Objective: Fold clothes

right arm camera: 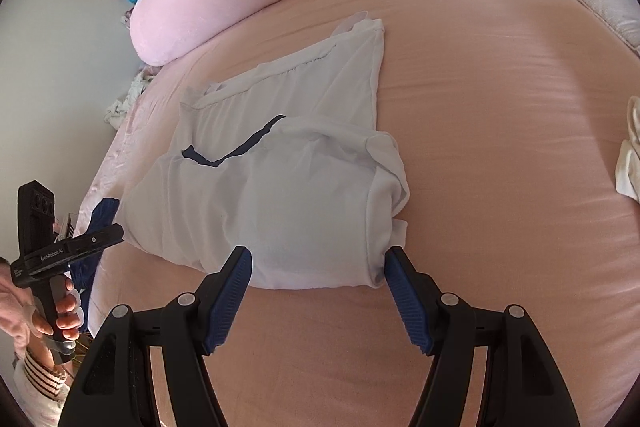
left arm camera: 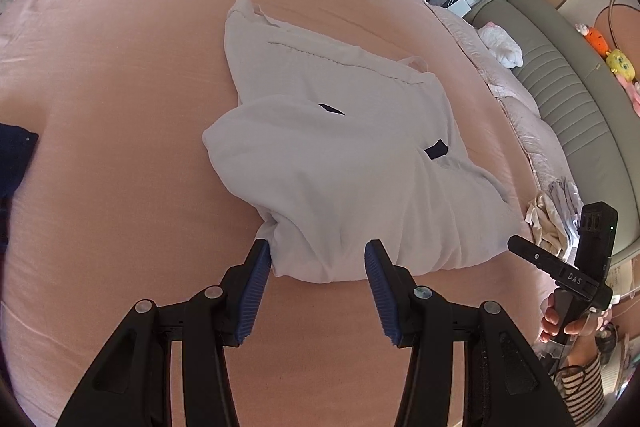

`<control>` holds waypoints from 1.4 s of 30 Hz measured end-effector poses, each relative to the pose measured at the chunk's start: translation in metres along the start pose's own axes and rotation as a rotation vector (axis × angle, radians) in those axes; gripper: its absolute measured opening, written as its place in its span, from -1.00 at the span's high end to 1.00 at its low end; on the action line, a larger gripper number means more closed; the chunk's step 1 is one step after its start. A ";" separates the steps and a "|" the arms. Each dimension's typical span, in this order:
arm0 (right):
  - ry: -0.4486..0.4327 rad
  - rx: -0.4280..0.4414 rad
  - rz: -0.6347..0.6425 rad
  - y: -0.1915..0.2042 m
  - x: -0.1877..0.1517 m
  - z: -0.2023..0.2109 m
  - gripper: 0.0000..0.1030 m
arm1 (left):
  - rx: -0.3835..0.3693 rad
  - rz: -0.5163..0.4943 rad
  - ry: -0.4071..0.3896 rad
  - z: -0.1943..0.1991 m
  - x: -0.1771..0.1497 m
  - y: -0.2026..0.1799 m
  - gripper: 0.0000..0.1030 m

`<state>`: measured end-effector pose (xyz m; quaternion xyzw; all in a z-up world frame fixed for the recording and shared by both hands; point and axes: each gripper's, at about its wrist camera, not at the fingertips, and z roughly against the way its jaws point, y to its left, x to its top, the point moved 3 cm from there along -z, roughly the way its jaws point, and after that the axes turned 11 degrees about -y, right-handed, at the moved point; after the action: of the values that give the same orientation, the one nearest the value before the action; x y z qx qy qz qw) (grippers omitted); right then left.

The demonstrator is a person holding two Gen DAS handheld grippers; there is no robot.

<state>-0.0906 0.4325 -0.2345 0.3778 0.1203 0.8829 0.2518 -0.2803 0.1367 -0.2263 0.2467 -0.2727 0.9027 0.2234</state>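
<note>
**White garment part-folded on pink bed, both grippers wide at near edge**

Left black two-finger gripper with blue ribbed pads [left arm camera: 318, 259]: jaws apart, straddling near-left corner of thin white fabric garment with dark navy trim [left arm camera: 340, 163], holding nothing; likely poised to pinch that hem; garment mid-bed on smooth pink bedsheet [left arm camera: 120, 107], near half doubled over far half, loosely rumpled, edges uneven; right matching gripper [right arm camera: 318, 267]: jaws likewise spread at near-right corner, empty.
</note>
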 end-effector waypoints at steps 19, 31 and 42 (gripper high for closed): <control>-0.095 0.067 -0.188 -0.015 -0.010 0.005 0.67 | -0.118 -0.006 -0.016 0.003 -0.010 -0.010 0.70; -0.062 0.015 -0.188 -0.029 -0.013 0.006 0.60 | -0.020 0.042 0.104 0.003 -0.034 0.032 0.71; -0.063 0.028 -0.376 -0.036 -0.028 0.031 -0.24 | -0.136 0.130 0.034 0.030 -0.029 -0.005 -0.18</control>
<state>-0.0388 0.4485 -0.2445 0.3795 0.1929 0.8063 0.4106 -0.2452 0.1142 -0.2187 0.1973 -0.3451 0.8987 0.1852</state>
